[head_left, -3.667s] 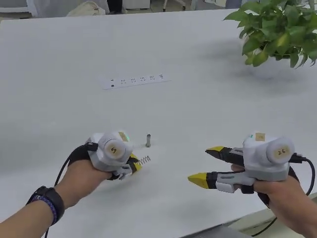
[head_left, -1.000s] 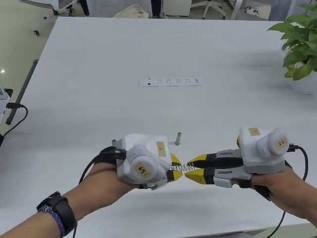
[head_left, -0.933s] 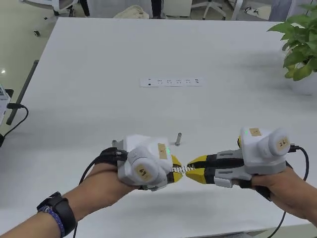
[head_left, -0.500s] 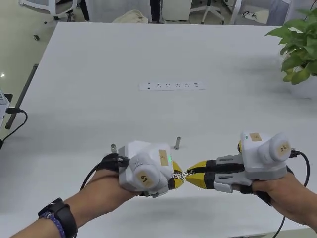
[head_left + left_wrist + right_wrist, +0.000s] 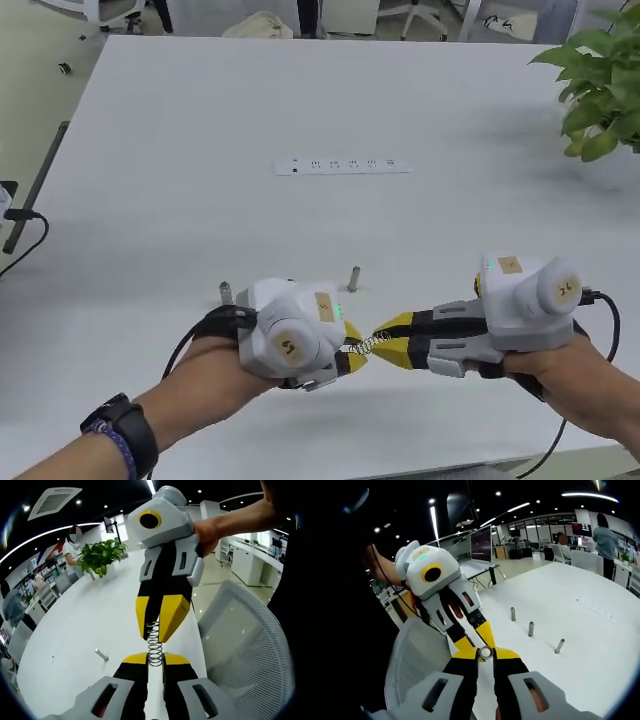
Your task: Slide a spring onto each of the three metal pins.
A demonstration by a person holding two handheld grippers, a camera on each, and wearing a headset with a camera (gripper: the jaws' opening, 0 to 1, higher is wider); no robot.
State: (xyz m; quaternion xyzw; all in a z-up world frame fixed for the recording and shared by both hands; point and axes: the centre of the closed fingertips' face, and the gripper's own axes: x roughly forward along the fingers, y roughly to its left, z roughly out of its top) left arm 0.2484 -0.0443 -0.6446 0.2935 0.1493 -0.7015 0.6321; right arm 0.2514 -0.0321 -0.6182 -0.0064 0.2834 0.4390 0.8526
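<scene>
Low centre, the left gripper (image 5: 352, 342) clamps one end of the coiled steel spring (image 5: 368, 343); the right gripper (image 5: 386, 337), wide open earlier, now pinches the other. Grey metal pins (image 5: 354, 278) stand behind on the white table (image 5: 180, 130), with a green leafy plant (image 5: 598, 70) upper right.

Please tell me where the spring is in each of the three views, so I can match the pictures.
Head view: spring, low centre, between left gripper and right gripper.
Left gripper view: middle, upright, slightly below centre.
Right gripper view: lower centre, end-on, looking like a ring.
Shared landmark: the metal pins beyond it.
</scene>
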